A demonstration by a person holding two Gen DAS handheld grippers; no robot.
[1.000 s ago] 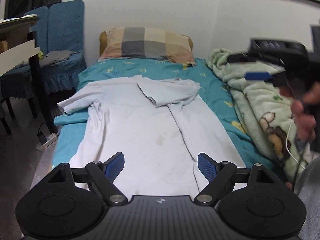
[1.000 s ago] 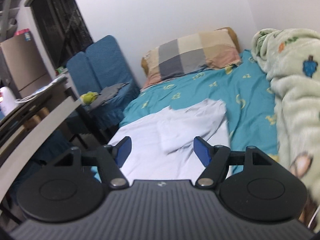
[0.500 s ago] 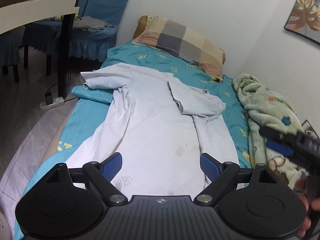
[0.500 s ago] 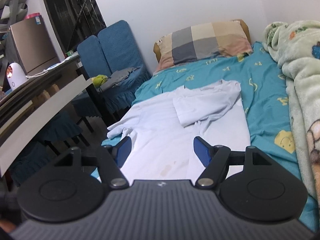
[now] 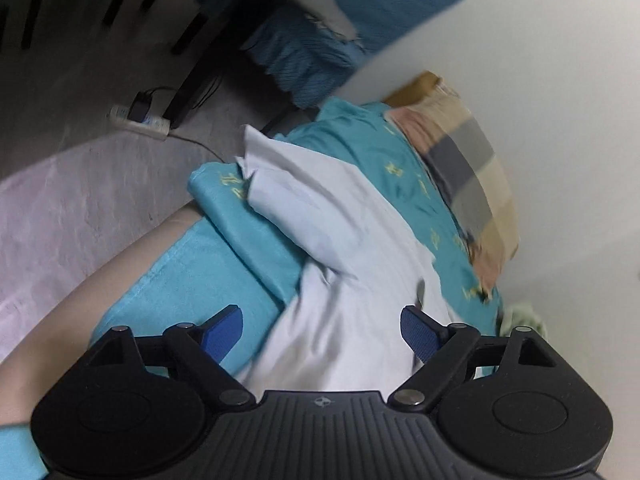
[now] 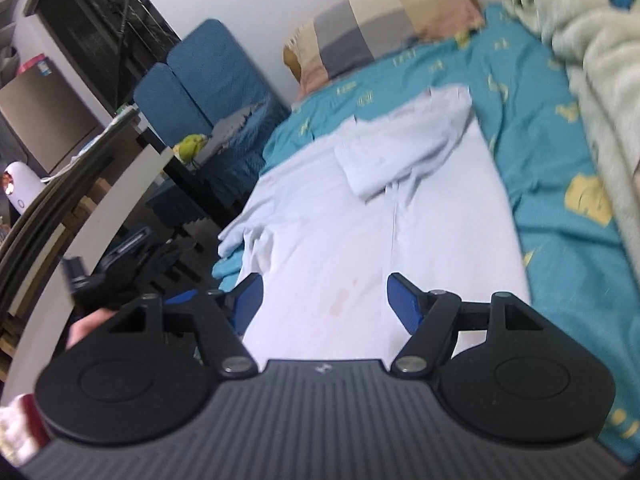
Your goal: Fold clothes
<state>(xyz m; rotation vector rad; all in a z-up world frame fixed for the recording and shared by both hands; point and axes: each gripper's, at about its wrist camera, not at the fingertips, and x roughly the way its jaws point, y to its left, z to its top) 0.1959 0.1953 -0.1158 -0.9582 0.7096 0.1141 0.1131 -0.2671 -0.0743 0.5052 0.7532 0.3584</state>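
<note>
A pale blue shirt (image 5: 340, 240) lies spread flat on the teal bed sheet (image 5: 208, 280). One sleeve (image 6: 400, 148) is folded over the chest. The other sleeve (image 5: 280, 184) reaches the bed's left edge. My left gripper (image 5: 322, 328) is open above the shirt's left side near that edge, with nothing between its blue pads. My right gripper (image 6: 324, 300) is open over the shirt's lower middle and holds nothing. In the right wrist view a hand (image 6: 86, 326) shows at the left, by the bed's side.
A checked pillow (image 6: 384, 28) lies at the head of the bed and a pale green blanket (image 6: 592, 40) along its right side. Blue chairs (image 6: 208, 80) and a desk (image 6: 80, 184) stand left of the bed. A power strip (image 5: 140, 120) lies on the floor.
My left gripper swung across to the bed's left side, dropped lower and rolled, so its view now tilts. My right gripper sank a little toward the shirt. Both stayed open.
</note>
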